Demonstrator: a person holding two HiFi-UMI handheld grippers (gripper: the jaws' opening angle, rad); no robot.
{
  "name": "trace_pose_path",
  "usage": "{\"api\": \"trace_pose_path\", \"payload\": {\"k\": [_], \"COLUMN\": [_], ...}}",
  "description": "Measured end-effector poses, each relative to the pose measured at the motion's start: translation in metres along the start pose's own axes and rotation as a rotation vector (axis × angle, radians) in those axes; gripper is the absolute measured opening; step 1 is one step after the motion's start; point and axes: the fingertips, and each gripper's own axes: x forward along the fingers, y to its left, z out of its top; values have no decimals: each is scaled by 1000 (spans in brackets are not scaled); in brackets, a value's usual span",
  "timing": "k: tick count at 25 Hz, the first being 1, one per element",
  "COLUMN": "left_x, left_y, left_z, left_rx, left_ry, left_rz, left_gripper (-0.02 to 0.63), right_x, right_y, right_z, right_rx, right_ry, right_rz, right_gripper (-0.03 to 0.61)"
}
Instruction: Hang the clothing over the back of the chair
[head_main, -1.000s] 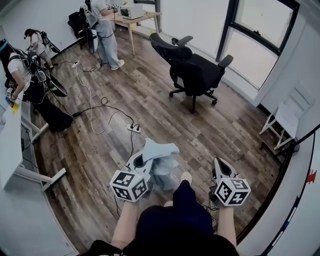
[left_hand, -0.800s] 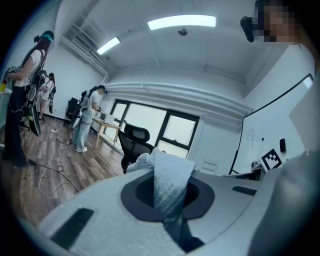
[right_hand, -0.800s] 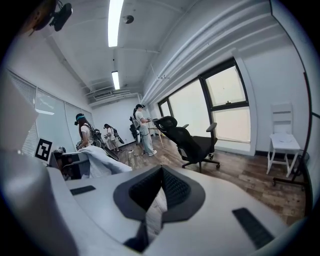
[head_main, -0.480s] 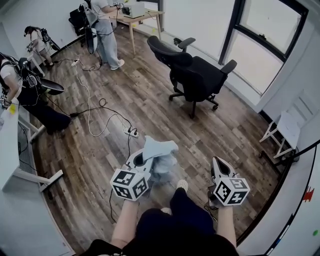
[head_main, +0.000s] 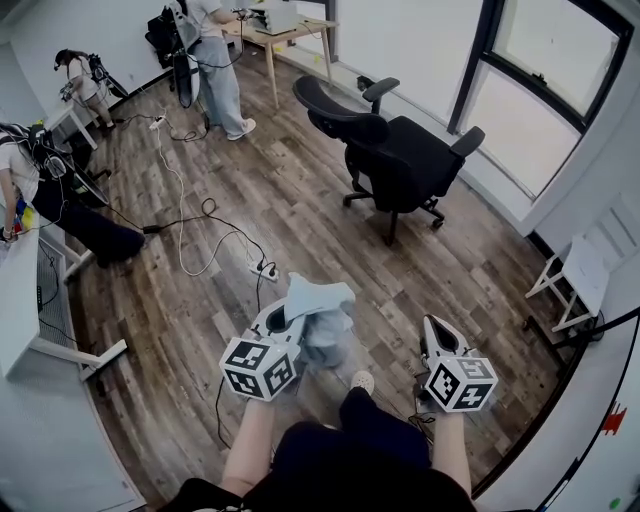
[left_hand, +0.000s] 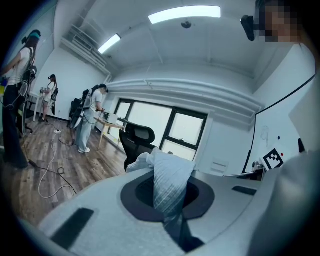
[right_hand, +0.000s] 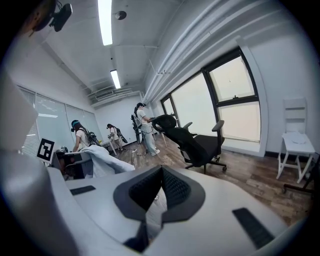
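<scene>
A pale blue piece of clothing (head_main: 320, 308) hangs bunched from my left gripper (head_main: 287, 316), which is shut on it; in the left gripper view the cloth (left_hand: 170, 175) fills the space between the jaws. My right gripper (head_main: 437, 326) is held level beside it, its tips together with nothing between them (right_hand: 161, 172). The black office chair (head_main: 395, 150) stands well ahead on the wood floor near the window, its high back turned to the left. It also shows in the left gripper view (left_hand: 137, 140) and the right gripper view (right_hand: 192, 140). Both grippers are far short of it.
A power strip (head_main: 265, 268) and loose cables (head_main: 190, 215) lie on the floor ahead to the left. People stand at the left and by a wooden desk (head_main: 285, 25) at the back. A white chair (head_main: 585, 275) is at the right wall, a white table (head_main: 20, 300) at the left.
The person has walked forward: the floor, cables and black chair have slid nearer and to the right in the head view. Both grippers keep their grip and their spacing.
</scene>
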Motion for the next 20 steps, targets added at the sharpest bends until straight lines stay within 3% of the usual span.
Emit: {"api": "trace_pose_path", "payload": {"k": [14, 20], "left_x": [69, 72], "left_y": [-2, -3], "left_z": [31, 19], "left_rx": [11, -10], "left_ry": [-64, -66], "left_rz": [51, 79], "left_gripper": [17, 17], "right_x": [56, 66], "right_y": [-48, -54], "right_z": [50, 46], "right_rx": [-34, -40], "right_ry": [-10, 1], "right_rz": [67, 95], "right_gripper": [0, 0]}}
